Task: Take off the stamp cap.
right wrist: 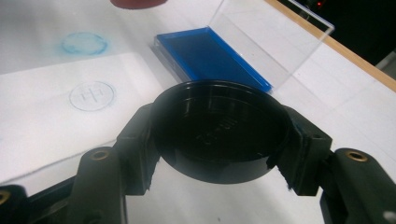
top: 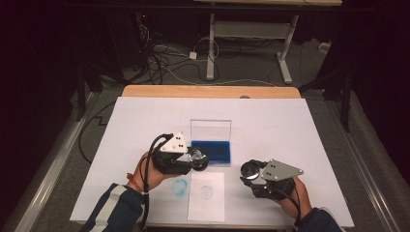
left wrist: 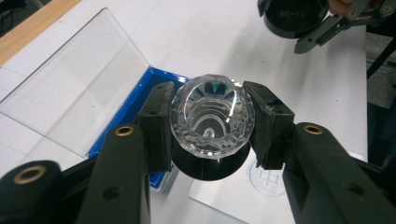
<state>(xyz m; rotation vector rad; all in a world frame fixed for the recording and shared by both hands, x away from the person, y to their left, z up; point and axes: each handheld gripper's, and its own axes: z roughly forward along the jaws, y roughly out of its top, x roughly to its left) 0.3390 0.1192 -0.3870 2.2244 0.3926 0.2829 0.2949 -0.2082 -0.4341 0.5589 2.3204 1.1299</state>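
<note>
Room dim; surroundings beyond the table fall to near black, with only floor cables faintly lit. The white sheet is evenly lit from overhead, with a slight bluish cast and soft, short shadows. High view is low in resolution and grainy; detail in the dark gripper bodies is lost. In the left gripper view the faceted clear stamp is sharp and throws bright specular glints; the nearest jaws are soft. In the right gripper view the black cap is in focus, its interior underexposed; the clear lid shows pale glare.
</note>
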